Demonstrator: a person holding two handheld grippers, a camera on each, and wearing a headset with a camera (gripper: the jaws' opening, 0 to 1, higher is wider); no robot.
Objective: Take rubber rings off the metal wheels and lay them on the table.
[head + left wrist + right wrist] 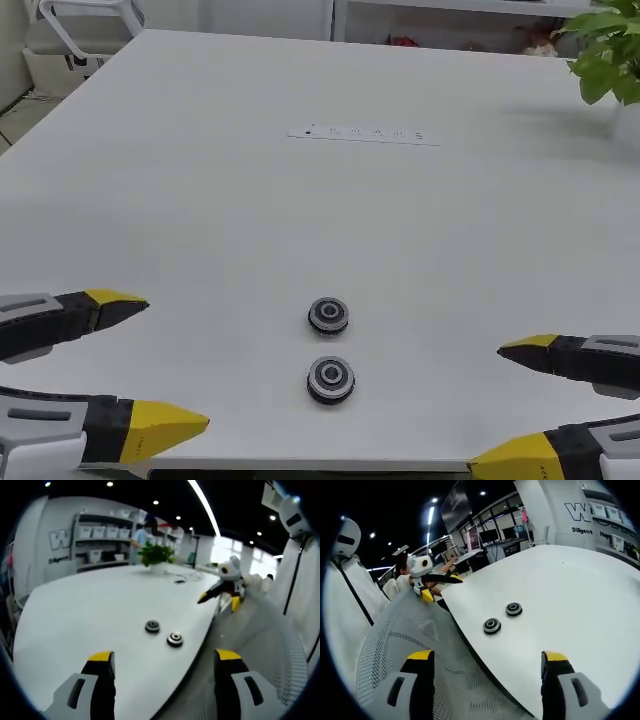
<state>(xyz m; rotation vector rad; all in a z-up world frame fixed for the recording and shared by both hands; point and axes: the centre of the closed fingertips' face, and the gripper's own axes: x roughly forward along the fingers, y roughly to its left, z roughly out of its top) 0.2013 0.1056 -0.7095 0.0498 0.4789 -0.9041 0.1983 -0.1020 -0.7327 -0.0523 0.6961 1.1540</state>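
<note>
**Both grippers open, two wheels untouched on the table**

Two small round metal wheels, each with a black rubber ring around its rim, lie flat on the white table (pixel 300 200), near its front edge. The farther wheel (pixel 328 315) and the nearer wheel (pixel 330 380) are just beside each other, not touching. On both wheels the rubber ring is on the wheel, and no loose ring lies on the table.

In the head view, the left gripper (pixel 178 364), black with yellow tips, is at the left side of the wheels. Its jaws stand wide apart and hold nothing. The right gripper (pixel 484 407), of the same colours, is at the right side, and its jaws are also spread wide with nothing between them. Both grippers point inward to the wheels but are well apart from them.

Farther on the table lies a thin white label strip (pixel 365 134). A green leafy plant (pixel 605 50) is at the far right corner.
</note>
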